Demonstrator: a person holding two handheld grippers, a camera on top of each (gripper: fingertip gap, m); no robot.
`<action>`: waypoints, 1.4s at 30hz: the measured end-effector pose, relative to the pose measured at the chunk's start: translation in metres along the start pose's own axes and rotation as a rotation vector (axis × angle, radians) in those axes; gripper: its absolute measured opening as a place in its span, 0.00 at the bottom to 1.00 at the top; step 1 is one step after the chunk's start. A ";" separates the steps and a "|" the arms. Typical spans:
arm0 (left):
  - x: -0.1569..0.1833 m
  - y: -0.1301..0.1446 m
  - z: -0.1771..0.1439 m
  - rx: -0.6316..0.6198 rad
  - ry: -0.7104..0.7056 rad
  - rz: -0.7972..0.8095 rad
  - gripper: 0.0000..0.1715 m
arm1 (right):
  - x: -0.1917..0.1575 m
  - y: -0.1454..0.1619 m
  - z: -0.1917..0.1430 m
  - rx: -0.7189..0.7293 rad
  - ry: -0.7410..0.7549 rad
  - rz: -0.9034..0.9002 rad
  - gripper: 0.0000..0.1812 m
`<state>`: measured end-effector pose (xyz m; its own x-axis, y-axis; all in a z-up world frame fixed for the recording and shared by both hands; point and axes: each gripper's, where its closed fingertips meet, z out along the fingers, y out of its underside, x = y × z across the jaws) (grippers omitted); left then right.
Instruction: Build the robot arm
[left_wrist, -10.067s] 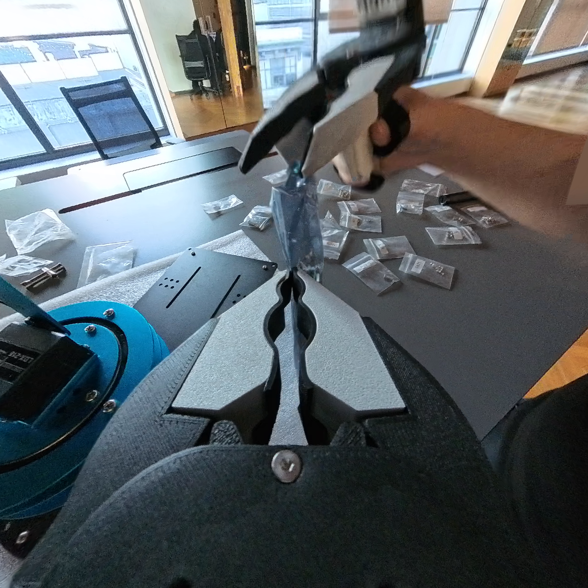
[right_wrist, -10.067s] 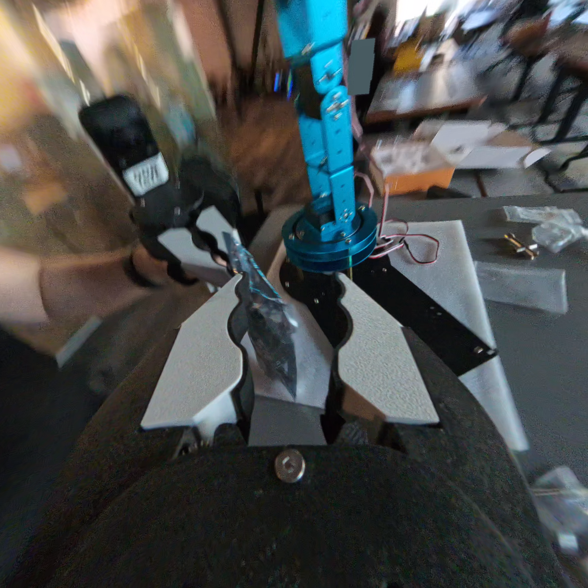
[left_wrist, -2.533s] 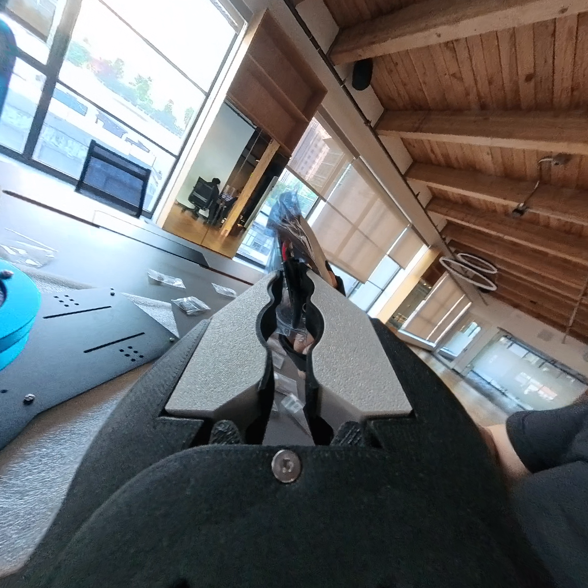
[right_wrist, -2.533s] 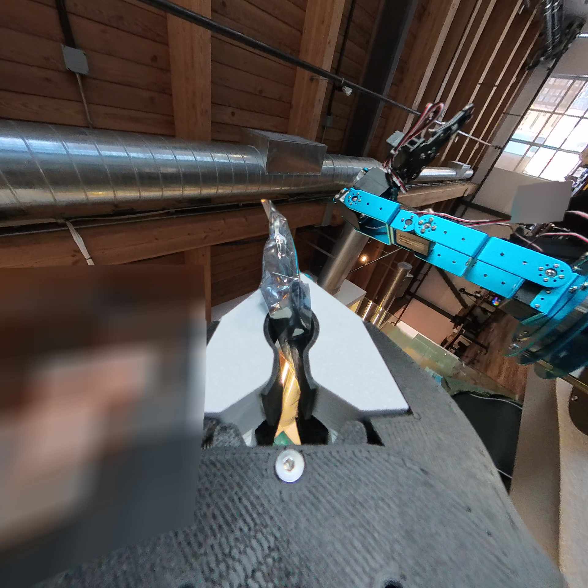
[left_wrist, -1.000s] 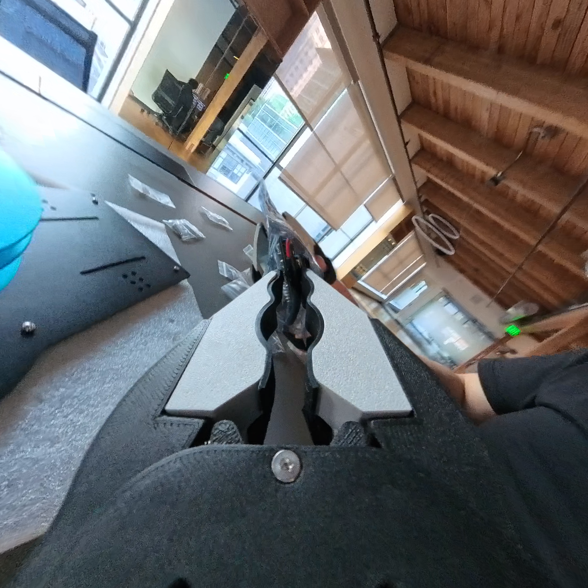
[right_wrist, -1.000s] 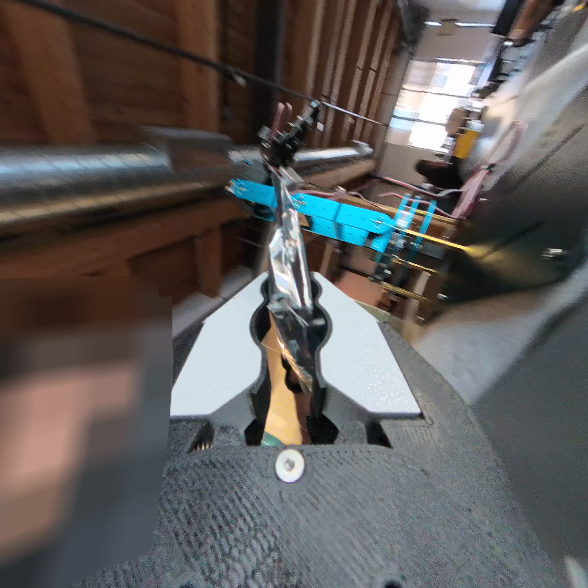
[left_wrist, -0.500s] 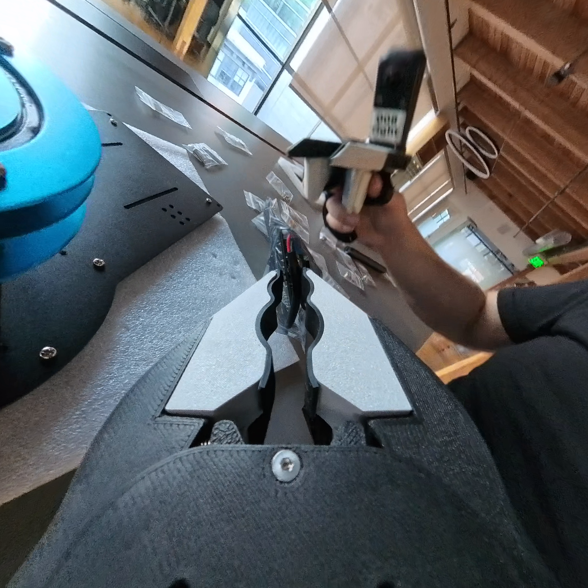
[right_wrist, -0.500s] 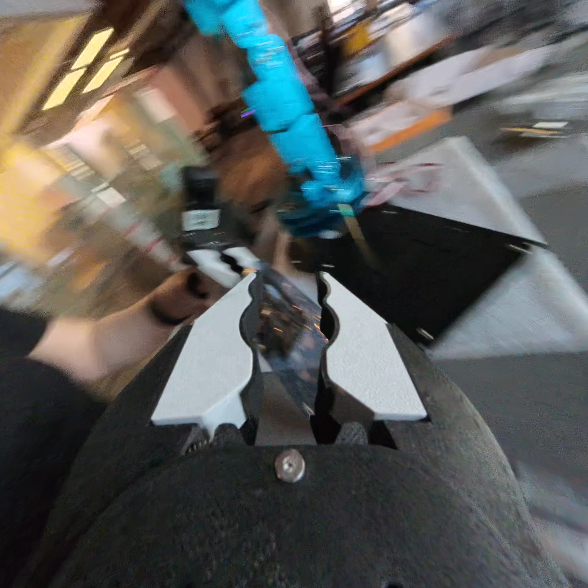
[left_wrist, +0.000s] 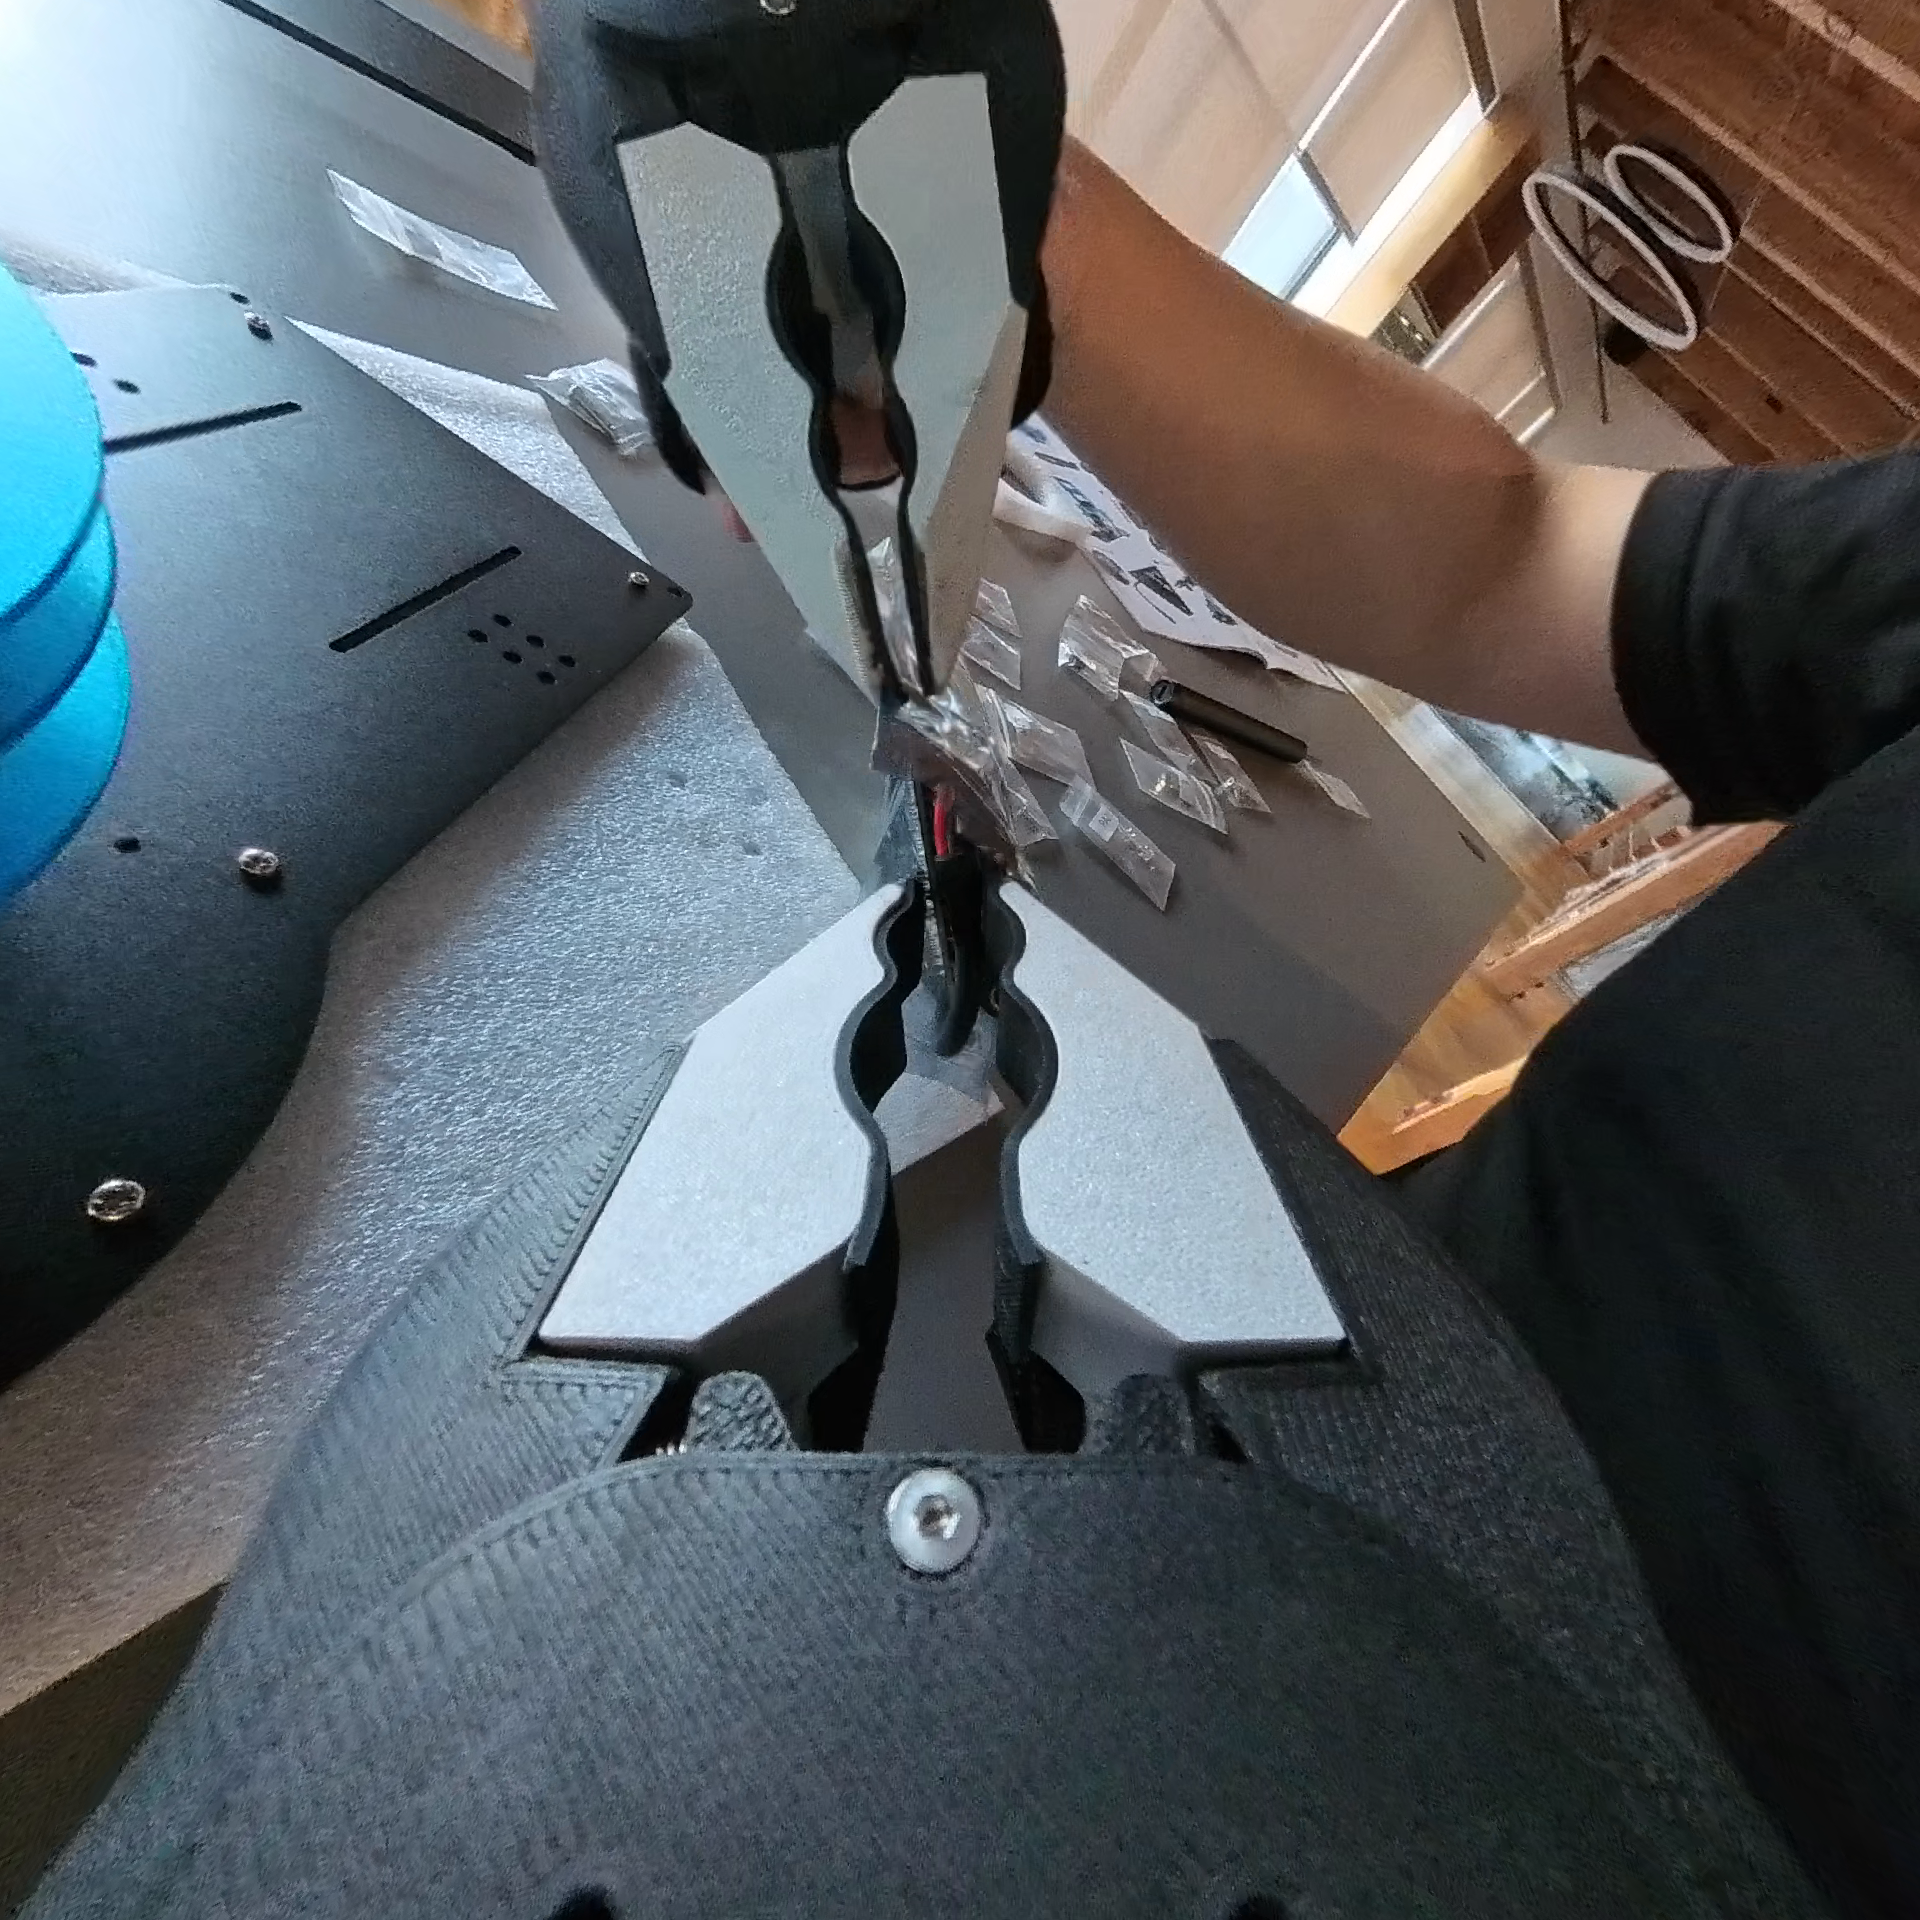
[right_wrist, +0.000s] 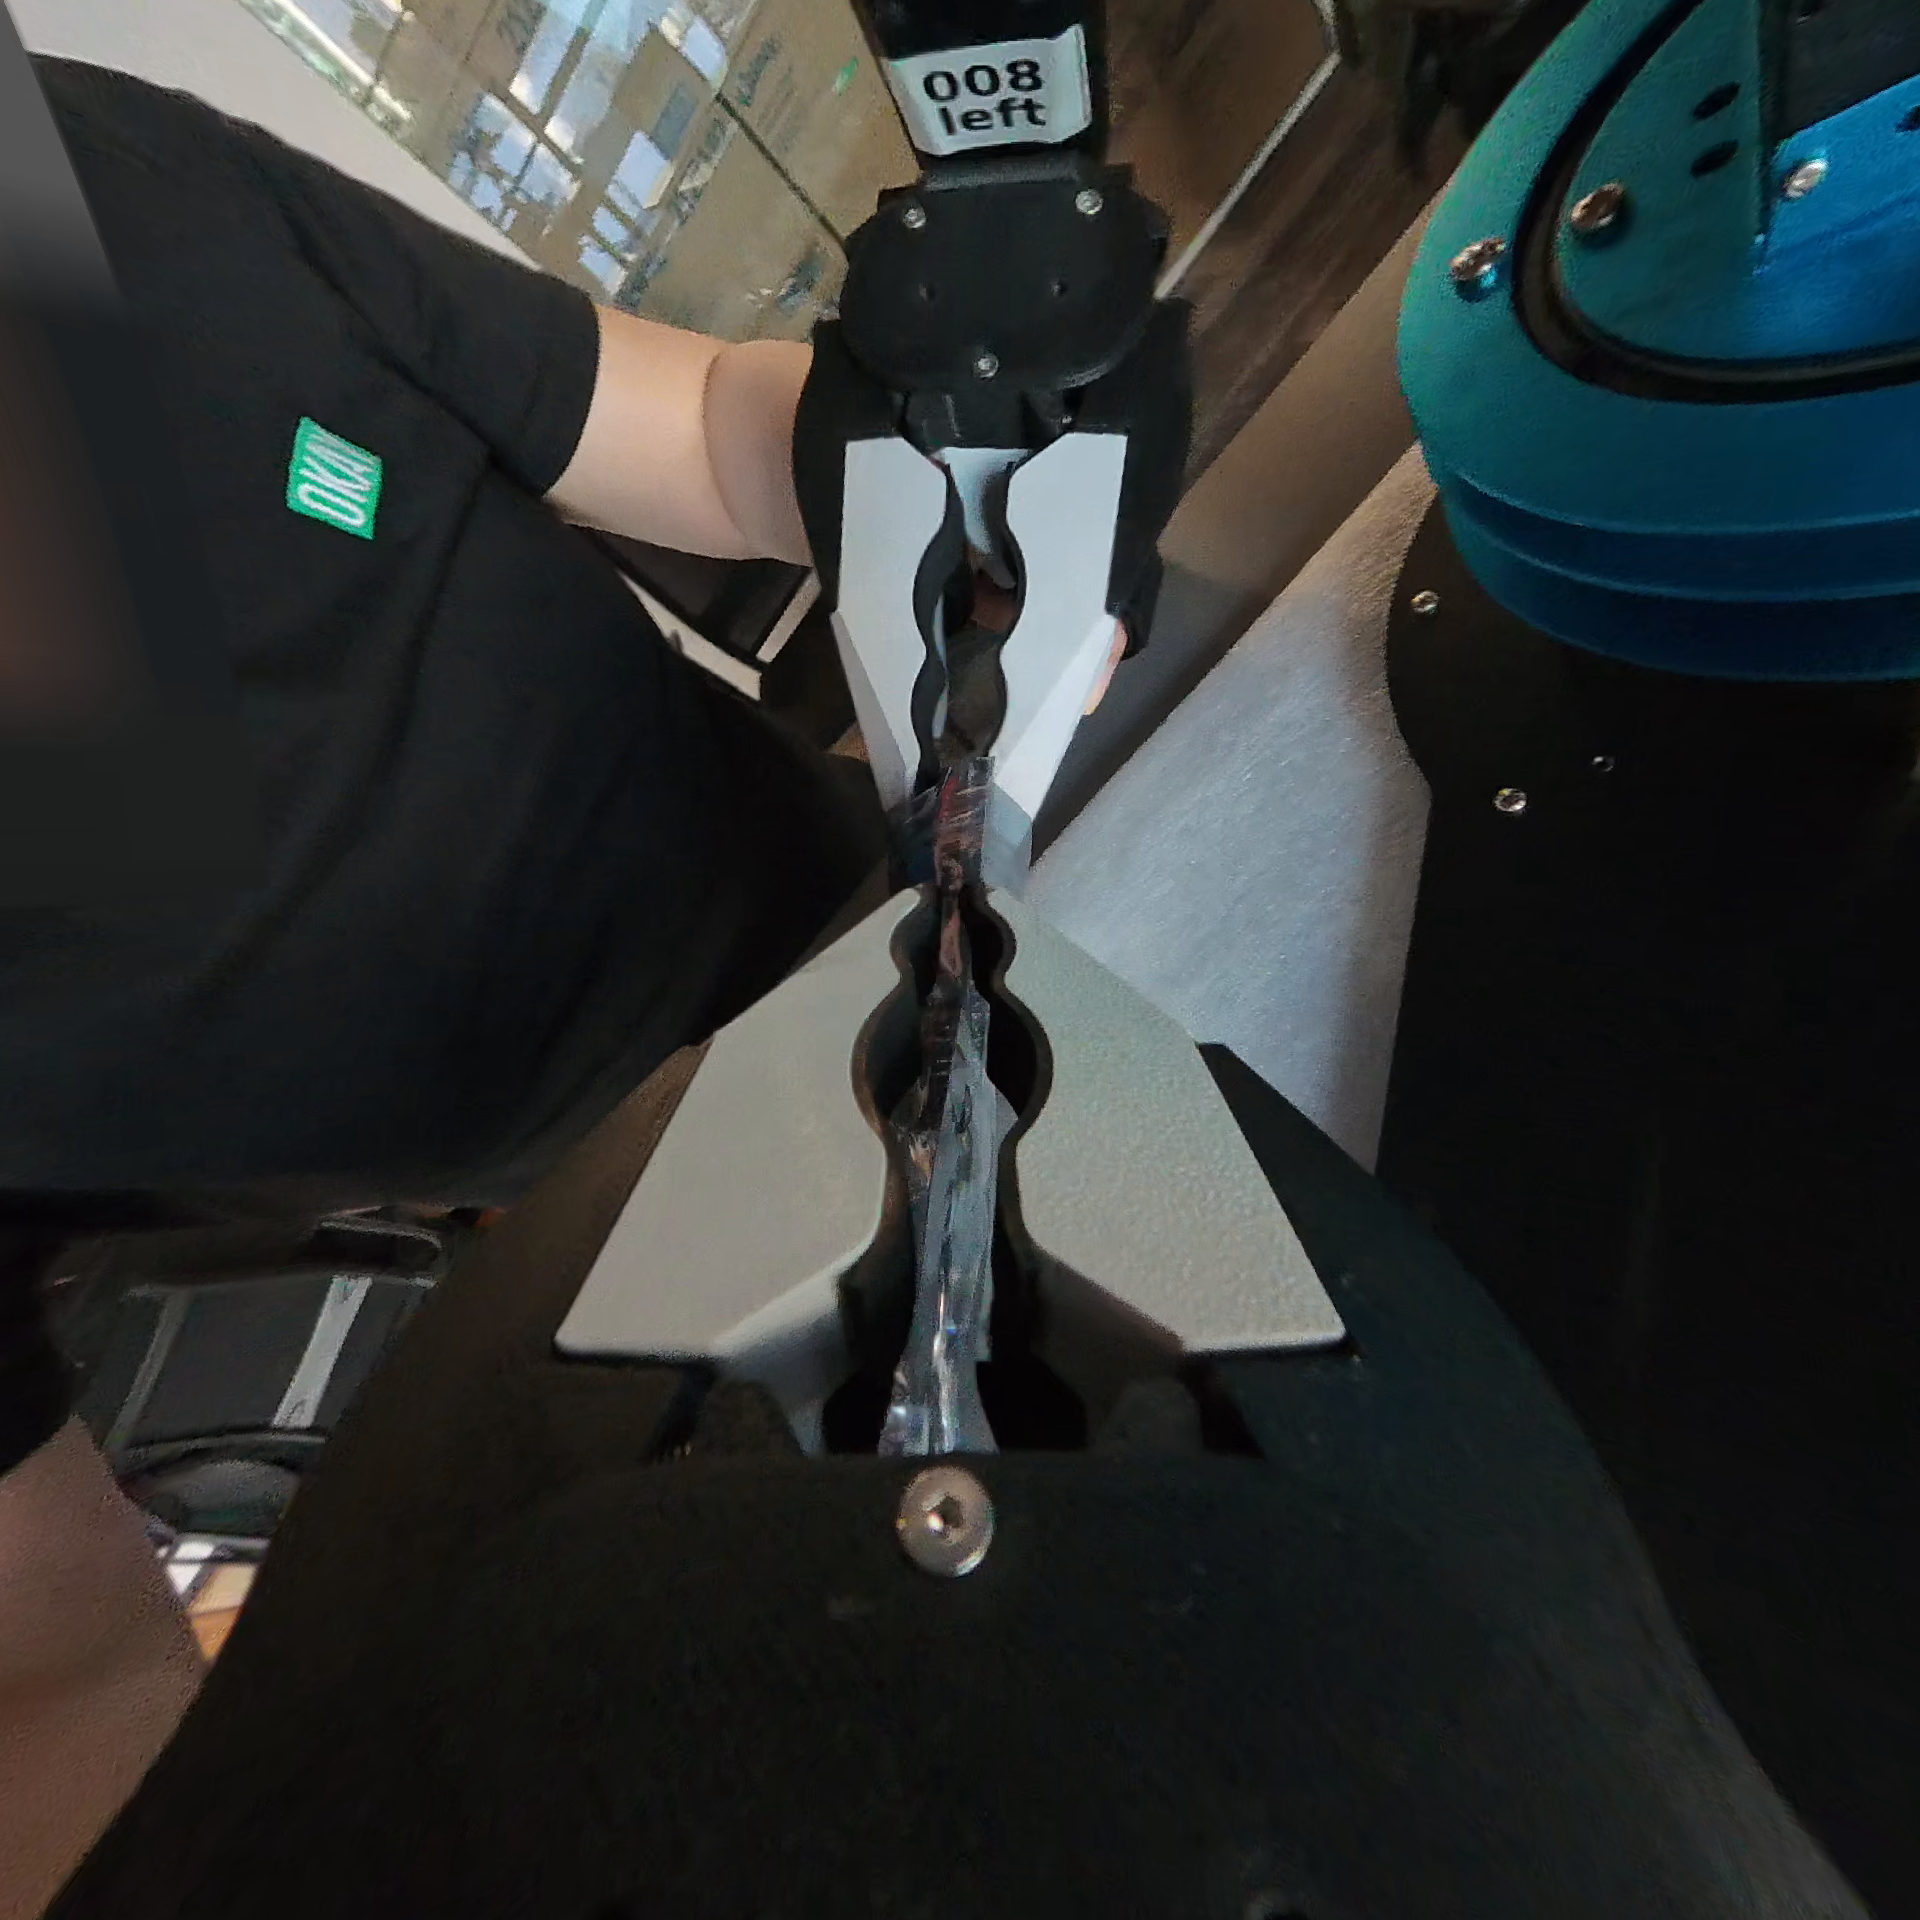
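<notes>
Blue round base on black plate; small bags scattered.

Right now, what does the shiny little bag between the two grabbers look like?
The shiny bag is small, crinkly, silvery see-through plastic, seen edge-on. Red and black wires show inside it. It hangs in the air above the grey foam sheet, pinched at one end by the left gripper and at the other by the right gripper.

Two grippers, one shiny bag, one blue base.
</notes>
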<state>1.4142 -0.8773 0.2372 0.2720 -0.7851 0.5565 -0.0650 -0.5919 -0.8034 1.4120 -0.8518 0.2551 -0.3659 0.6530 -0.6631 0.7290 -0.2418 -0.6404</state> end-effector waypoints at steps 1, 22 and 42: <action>0.000 0.000 0.000 -0.002 -0.001 0.002 0.05 | 0.000 0.000 0.000 -0.001 -0.011 -0.006 0.02; 0.001 0.003 0.003 -0.027 0.003 0.027 0.05 | -0.002 0.007 0.004 -0.112 -0.052 -0.020 0.06; -0.002 0.002 0.002 -0.009 -0.006 0.014 0.06 | 0.002 0.001 0.002 0.018 -0.092 -0.036 0.00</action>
<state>1.4151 -0.8771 0.2343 0.2768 -0.7925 0.5435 -0.0774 -0.5821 -0.8094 1.4105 -0.8520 0.2526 -0.4440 0.5934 -0.6713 0.7038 -0.2327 -0.6712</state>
